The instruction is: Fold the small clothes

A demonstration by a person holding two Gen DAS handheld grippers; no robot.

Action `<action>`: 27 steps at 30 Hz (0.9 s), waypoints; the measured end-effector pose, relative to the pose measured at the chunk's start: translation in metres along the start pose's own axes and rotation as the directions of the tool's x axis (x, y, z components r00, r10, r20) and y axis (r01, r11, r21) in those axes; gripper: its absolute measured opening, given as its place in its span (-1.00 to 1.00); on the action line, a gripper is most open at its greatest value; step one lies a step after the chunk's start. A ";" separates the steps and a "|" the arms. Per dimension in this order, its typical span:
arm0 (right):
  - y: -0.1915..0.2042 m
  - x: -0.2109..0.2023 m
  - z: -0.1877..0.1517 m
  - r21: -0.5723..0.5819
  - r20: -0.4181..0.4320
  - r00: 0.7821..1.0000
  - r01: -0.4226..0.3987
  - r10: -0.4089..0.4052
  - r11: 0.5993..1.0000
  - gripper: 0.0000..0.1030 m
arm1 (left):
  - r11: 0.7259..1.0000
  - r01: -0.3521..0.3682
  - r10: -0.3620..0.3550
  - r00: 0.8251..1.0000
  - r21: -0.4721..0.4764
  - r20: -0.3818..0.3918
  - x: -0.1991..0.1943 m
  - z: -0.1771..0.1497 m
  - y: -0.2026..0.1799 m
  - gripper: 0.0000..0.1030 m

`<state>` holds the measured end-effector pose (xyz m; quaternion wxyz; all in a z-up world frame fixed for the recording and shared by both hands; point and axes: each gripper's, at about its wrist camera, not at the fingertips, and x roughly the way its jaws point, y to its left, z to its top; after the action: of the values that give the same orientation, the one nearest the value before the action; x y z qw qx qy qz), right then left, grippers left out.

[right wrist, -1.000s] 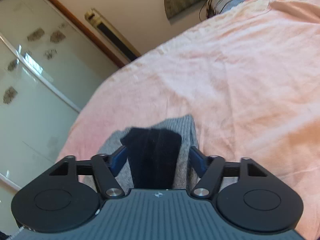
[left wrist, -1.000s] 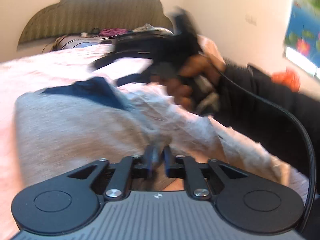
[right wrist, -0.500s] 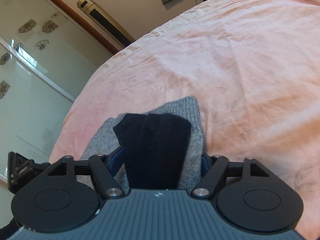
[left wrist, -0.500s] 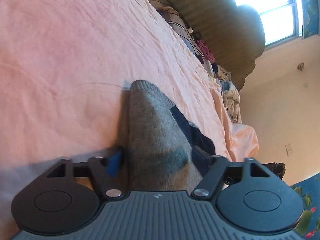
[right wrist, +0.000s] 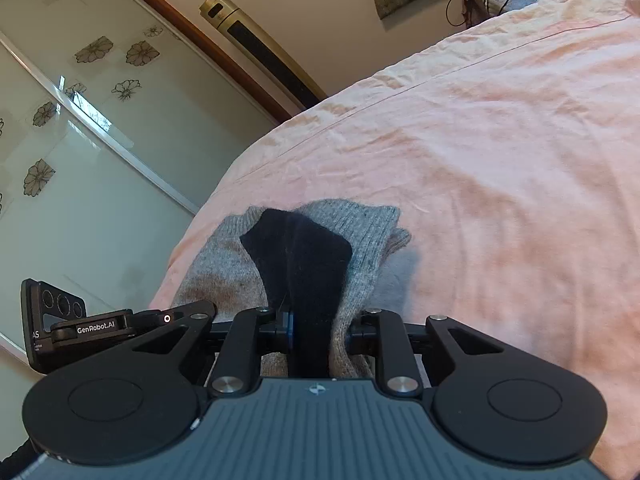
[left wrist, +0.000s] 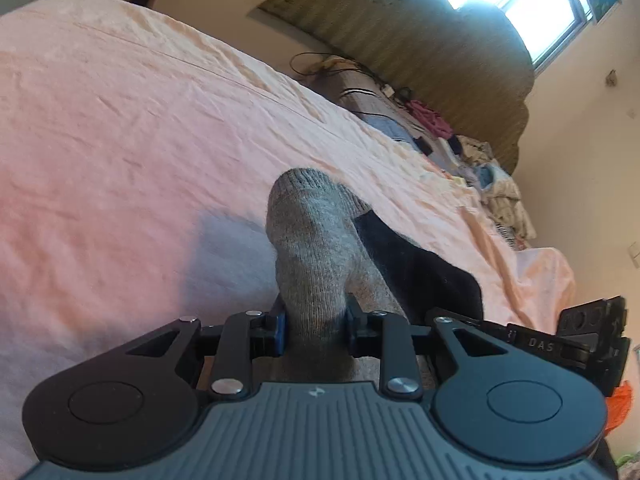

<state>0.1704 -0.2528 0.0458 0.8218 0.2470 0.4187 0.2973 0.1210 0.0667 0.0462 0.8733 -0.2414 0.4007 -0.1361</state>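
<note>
L grip: left gripper jaws closing, now pinching grey knit sock w/ dark toe.
R grip: right gripper narrowed from wide, closing on same sock.
Meaning: both ends held, fold can start over pink bedsheet.

A wrinkled pink bedsheet covers the bed; near its close edge lies a grey sock with a black sock on it; far off, jumbled clothes along the headboard.

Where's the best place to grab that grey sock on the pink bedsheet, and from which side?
Pinch the grey sock across its narrow bunched width near an end, coming in low along its length; it lies flat and long on the bedsheet, so its ends offer edges.
</note>
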 end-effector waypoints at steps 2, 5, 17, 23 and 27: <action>-0.003 0.024 -0.004 0.003 -0.036 0.998 0.049 -0.049 0.999 -0.31 | 0.989 -0.143 0.142 0.990 0.037 0.024 0.015 -0.003 0.012 -0.45; -0.008 0.027 -0.018 0.051 -0.022 0.998 0.068 -0.067 0.996 0.19 | 0.991 -0.122 0.125 0.991 -0.050 0.050 0.005 -0.022 0.039 0.16; 0.005 -0.033 -0.095 0.067 -0.103 0.994 -0.017 0.024 0.998 0.01 | 0.987 0.102 -0.115 0.988 -0.121 -0.106 -0.044 -0.100 0.030 -0.69; 0.030 -0.039 -0.098 -0.028 -0.138 0.989 -0.051 0.047 0.998 -0.52 | 0.996 0.080 -0.082 0.994 -0.036 -0.078 -0.072 -0.097 0.025 -0.77; 0.013 -0.046 -0.113 0.022 -0.148 0.989 -0.005 0.008 1.000 -0.33 | 0.999 0.032 -0.030 0.993 0.023 -0.112 -0.075 -0.120 0.033 -0.60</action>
<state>0.0507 -0.2578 0.0192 0.7848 0.2347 0.4808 0.3129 -0.0179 0.0893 0.0088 0.8503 -0.2289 0.4433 -0.1678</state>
